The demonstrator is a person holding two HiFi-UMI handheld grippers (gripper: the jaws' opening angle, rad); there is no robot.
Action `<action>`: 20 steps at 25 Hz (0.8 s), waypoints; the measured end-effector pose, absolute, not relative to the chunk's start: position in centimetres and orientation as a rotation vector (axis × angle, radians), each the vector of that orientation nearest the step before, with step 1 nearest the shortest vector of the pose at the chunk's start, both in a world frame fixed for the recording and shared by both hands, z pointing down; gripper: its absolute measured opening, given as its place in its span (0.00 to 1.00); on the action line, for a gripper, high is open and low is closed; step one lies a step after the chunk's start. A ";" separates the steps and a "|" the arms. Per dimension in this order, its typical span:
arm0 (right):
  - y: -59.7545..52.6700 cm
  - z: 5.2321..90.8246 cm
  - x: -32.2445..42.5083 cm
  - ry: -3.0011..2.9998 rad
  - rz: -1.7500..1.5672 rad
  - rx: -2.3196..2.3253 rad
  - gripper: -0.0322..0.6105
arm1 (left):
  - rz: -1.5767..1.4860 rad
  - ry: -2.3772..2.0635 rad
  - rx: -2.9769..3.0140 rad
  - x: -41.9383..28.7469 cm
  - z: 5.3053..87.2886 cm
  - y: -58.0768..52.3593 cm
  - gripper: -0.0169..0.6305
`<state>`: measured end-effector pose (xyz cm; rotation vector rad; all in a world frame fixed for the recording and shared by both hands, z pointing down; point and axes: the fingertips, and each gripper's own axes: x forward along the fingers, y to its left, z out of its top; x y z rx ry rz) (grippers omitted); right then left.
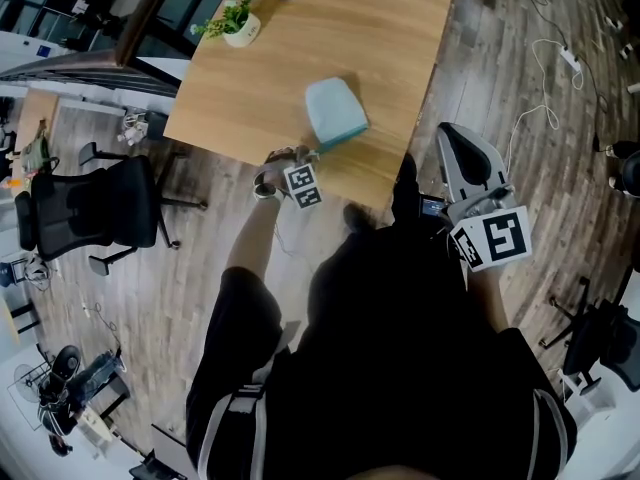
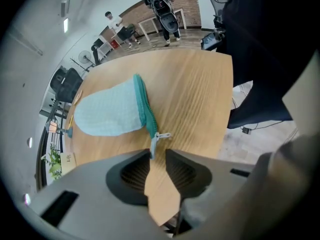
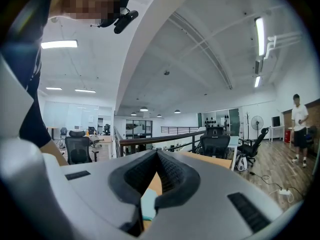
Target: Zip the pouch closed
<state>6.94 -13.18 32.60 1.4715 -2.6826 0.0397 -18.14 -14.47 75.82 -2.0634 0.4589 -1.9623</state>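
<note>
A light blue pouch (image 1: 335, 111) with a teal zip lies flat on the wooden table (image 1: 250, 88), near its front edge. In the left gripper view the pouch (image 2: 110, 113) has its zip edge (image 2: 145, 106) turned toward me, and the metal pull (image 2: 159, 136) sticks out at the near end. My left gripper (image 1: 293, 158) points steeply down just short of the pouch. Its jaws (image 2: 158, 153) stand open a little, with the pull's tab at their mouth beside the left tip. My right gripper (image 1: 450, 133) hangs level off the table's right corner, shut (image 3: 157, 155) and empty.
A small potted plant (image 1: 238, 20) stands at the table's far left, with small items at its far edge. A black office chair (image 1: 90, 208) sits on the floor to the left. Cables (image 1: 545, 78) lie on the floor at the right. People stand far off (image 2: 162, 9).
</note>
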 end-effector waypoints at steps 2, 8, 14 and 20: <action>-13.1 32.6 6.9 -2.681 0.038 1.470 0.07 | -1.957 0.457 -2.059 -18.0 75.8 -14.4 0.16; -12.9 32.7 6.7 -2.678 0.031 1.459 0.07 | -1.923 0.561 -2.131 -17.9 75.3 -14.7 0.05; -12.8 33.1 6.5 -2.680 0.038 1.448 0.07 | -1.659 0.827 -2.515 -14.9 69.2 -14.2 0.04; -12.9 33.5 5.8 -2.697 0.046 1.416 0.07 | -1.214 1.060 -2.772 -12.2 58.3 -13.4 0.04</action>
